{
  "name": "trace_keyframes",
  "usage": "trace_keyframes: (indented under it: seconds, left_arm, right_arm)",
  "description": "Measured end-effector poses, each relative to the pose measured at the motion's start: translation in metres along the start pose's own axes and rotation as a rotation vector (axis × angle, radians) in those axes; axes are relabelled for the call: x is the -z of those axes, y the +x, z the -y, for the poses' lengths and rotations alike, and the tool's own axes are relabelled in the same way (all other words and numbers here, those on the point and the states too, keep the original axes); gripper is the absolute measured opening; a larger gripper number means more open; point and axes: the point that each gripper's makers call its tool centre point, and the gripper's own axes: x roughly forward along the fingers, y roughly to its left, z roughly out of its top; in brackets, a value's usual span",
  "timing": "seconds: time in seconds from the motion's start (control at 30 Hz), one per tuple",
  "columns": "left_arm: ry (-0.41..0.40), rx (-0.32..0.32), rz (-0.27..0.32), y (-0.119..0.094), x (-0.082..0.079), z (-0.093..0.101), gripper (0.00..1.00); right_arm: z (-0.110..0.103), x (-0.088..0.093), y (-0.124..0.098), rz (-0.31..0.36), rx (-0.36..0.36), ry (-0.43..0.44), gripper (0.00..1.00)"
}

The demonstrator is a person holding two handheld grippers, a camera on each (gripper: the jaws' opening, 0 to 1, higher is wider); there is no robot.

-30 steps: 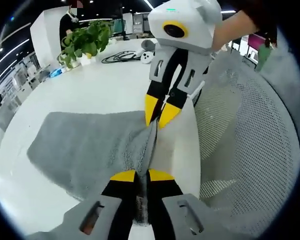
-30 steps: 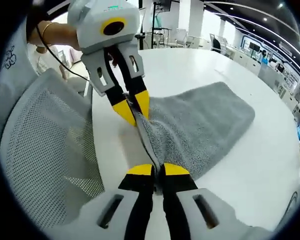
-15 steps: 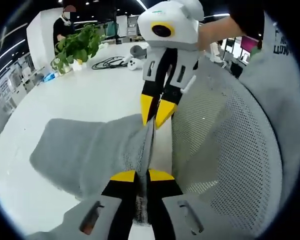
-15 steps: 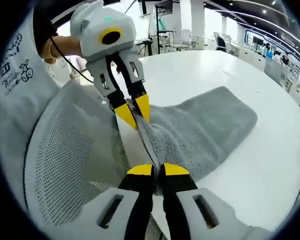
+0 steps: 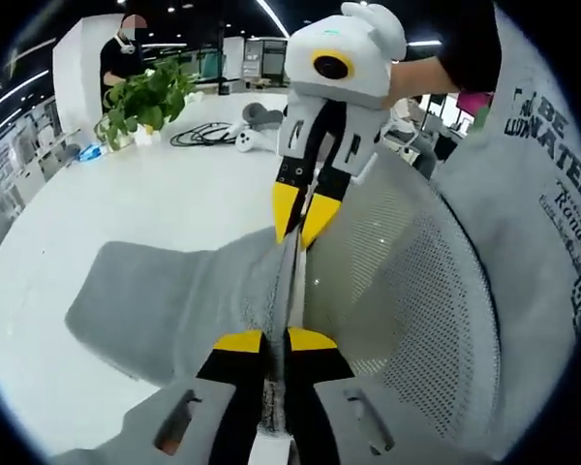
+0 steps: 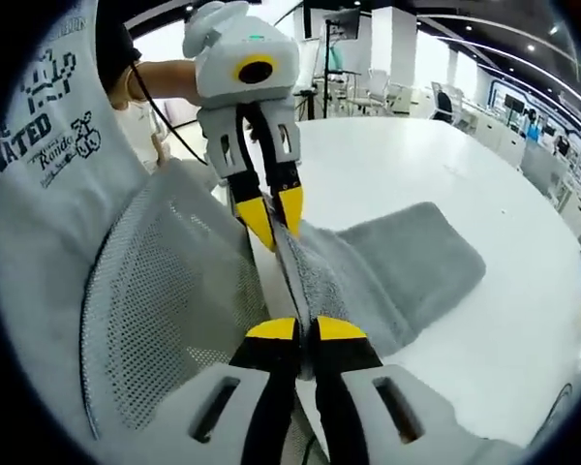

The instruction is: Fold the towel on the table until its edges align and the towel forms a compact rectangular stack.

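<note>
Both grippers have drawn the towel's near edge back off the table and over the mesh chair since a second ago.

In the left gripper view, the left gripper (image 5: 274, 341) is clamped on the grey towel (image 5: 174, 295), its yellow tips pinched together on the taut edge, and the right gripper (image 5: 301, 215) grips the same edge farther along, just above the mesh chair (image 5: 407, 291). In the right gripper view, the right gripper (image 6: 305, 330) is likewise closed on the towel (image 6: 397, 266), with the left gripper (image 6: 271, 218) pinching the edge ahead of it. The edge runs stretched between the two, lifted; the rest of the towel lies spread on the white table (image 6: 504, 320). A potted plant (image 5: 150, 97) and a black cable (image 5: 198, 134) sit at the table's far side, well apart from the towel.
</note>
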Motion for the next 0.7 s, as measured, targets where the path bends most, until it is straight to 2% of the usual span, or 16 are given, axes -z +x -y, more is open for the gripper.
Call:
trace_keyframes:
  seconds: [0.23, 0.47, 0.7]
  left_arm:
    - [-0.043, -0.008, 0.022, -0.005, -0.008, -0.006, 0.07]
    - [-0.079, -0.035, 0.032, -0.011, -0.02, -0.023, 0.06]
    - [-0.067, -0.056, 0.054, -0.021, -0.036, -0.047, 0.07]
  right_arm:
    - [0.004, -0.006, -0.007, 0.025, 0.026, -0.002, 0.03]
    - [0.024, -0.015, -0.013, 0.059, 0.067, 0.038, 0.03]
    - [0.045, -0.031, -0.022, 0.098, 0.079, 0.078, 0.03]
